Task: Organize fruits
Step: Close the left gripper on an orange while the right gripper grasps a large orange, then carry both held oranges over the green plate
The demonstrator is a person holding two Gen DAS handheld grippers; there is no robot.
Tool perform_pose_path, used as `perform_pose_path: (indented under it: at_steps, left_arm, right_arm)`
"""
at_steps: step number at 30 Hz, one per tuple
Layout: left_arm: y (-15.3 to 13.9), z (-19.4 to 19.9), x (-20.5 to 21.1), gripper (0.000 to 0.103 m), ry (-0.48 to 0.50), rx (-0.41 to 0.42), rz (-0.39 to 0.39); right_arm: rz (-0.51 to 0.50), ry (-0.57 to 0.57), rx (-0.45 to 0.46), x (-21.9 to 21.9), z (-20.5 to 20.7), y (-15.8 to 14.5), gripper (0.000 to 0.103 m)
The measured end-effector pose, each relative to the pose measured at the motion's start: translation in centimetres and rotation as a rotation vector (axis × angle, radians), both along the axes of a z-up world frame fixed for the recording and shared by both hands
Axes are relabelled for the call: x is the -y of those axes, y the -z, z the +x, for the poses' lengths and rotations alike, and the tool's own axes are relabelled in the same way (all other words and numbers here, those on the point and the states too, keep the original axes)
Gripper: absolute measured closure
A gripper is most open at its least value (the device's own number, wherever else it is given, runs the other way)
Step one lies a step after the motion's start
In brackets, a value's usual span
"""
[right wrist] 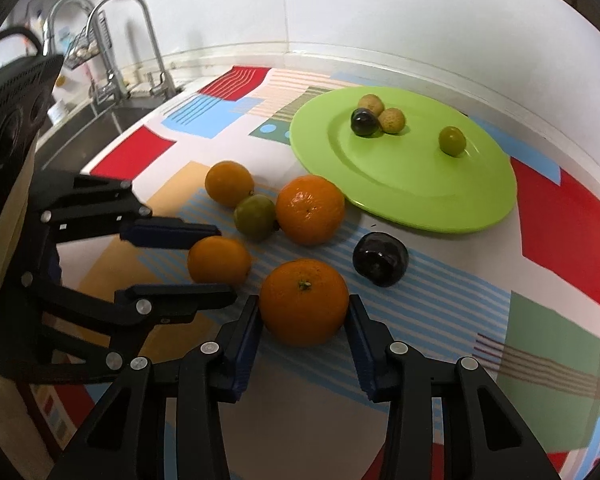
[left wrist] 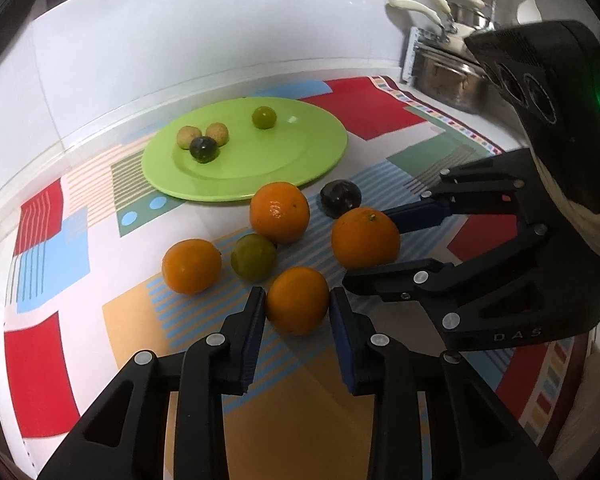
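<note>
Fruits lie loose on patterned cloth [left wrist: 132, 312] nr green plate [left wrist: 320, 160]; grasp step judged in hand, left gripper [left wrist: 298, 302] and right gripper [right wrist: 303, 312] each pinching an orange, lift and carry to plate req'd next.

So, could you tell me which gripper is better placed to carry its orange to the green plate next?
Right, probably. The right gripper grips the stem-up orange with an open gap towards the plate; the left gripper holds a smaller orange behind a green fruit and a bigger orange.
</note>
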State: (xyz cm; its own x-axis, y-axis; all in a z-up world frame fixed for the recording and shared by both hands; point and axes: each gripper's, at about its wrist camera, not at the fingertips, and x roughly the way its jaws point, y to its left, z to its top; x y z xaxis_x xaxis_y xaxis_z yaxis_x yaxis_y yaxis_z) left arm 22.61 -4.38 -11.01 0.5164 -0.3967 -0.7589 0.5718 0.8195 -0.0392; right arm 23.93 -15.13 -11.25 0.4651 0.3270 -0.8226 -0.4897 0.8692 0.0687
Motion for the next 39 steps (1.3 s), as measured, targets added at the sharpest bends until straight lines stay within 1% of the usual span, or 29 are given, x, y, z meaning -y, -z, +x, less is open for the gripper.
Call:
perform_pose_path:
  at_steps: [5,15,20,25,31,39]
  left_arm:
    - [-1.2,-0.3,-0.6,0.071,-0.038,0.011,-0.021]
    - [-4.8,-1.1,-1.2,0.071,-0.131,0.072,-0.078]
    - [-6.2,-1.0,-1.4,0.071,-0.177,0.091,-0.11]
    - [-7.3,-0.6,-1.1,0.071,-0.187,0.125,-0.105]
    - [-8.7,0.2,-1.0,0.071,-0.201,0.155,-0.129]
    - [-9.9,2.6,-0.6,0.071,-0.212,0.176,-0.143]
  right_arm:
    - [0.02,0.04,0.025,0.3,-0.7,-1.1,0.061]
    - [0.075,0.124,0.076,0.8,-1.5,-3.8,0.061]
    - [0.1,0.147,0.109,1.1,-1.8,-5.3,0.061]
    - [0.117,0.167,0.151,1.4,-1.7,-6.7,0.061]
    - [0.136,0.213,0.199,2.1,-0.6,-8.1,0.061]
    - [0.146,0.255,0.238,3.0,1.4,-9.2,0.061]
